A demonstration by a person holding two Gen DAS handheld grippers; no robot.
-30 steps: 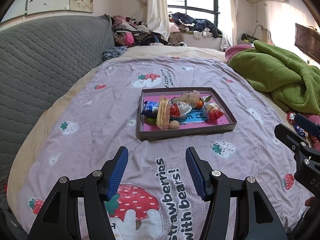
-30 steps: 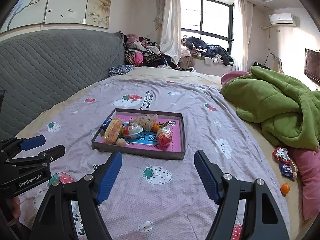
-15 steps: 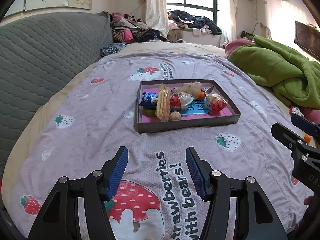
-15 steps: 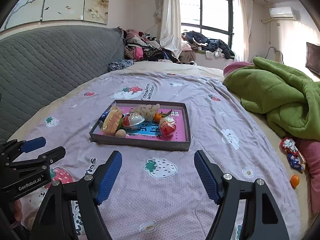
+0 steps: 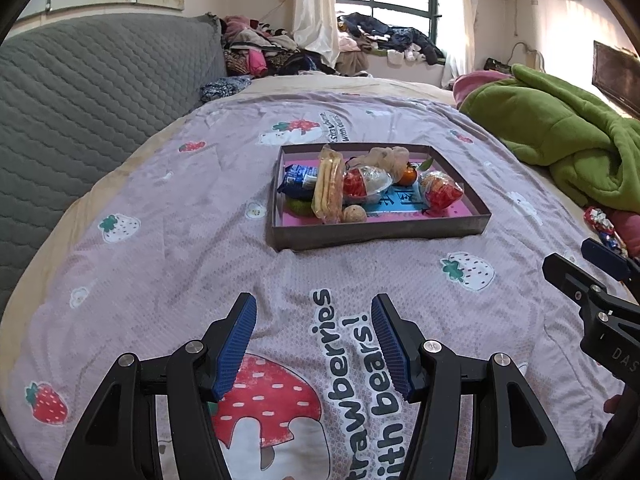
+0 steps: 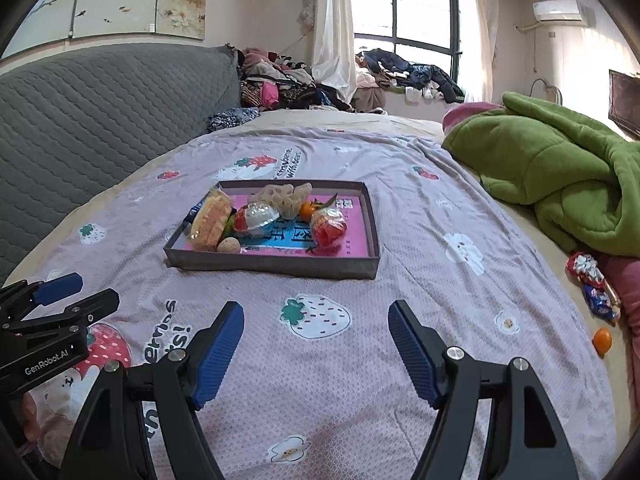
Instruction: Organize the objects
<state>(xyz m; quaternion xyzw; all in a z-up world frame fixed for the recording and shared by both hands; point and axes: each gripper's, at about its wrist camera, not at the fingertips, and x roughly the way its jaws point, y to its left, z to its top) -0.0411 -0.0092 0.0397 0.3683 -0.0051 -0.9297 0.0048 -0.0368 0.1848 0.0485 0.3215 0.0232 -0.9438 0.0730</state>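
Note:
A shallow grey tray (image 5: pixel 380 232) (image 6: pixel 272 266) with a pink floor lies mid-bed, holding wrapped snacks, a blue packet (image 5: pixel 298 178), a small orange (image 5: pixel 408 176), a lotus-root slice (image 6: pixel 286 198) and a round nut (image 5: pixel 354 214). My left gripper (image 5: pixel 314 344) hovers open over the strawberry bedspread, short of the tray, with nothing between its blue pads. Open and empty too, my right gripper (image 6: pixel 316 348) hangs to the right of the left one. Loose on the bed's right side lie wrapped candies (image 6: pixel 592 284) and a small orange (image 6: pixel 602 339).
A green blanket (image 6: pixel 560 184) is heaped at the right of the bed. The grey quilted headboard (image 6: pixel 100 120) runs along the left. Clothes (image 6: pixel 288 84) are piled behind the bed under the window.
Both grippers have sunk lower toward the bed, so the tray looks larger and nearer. Their jaws stay as wide as before.

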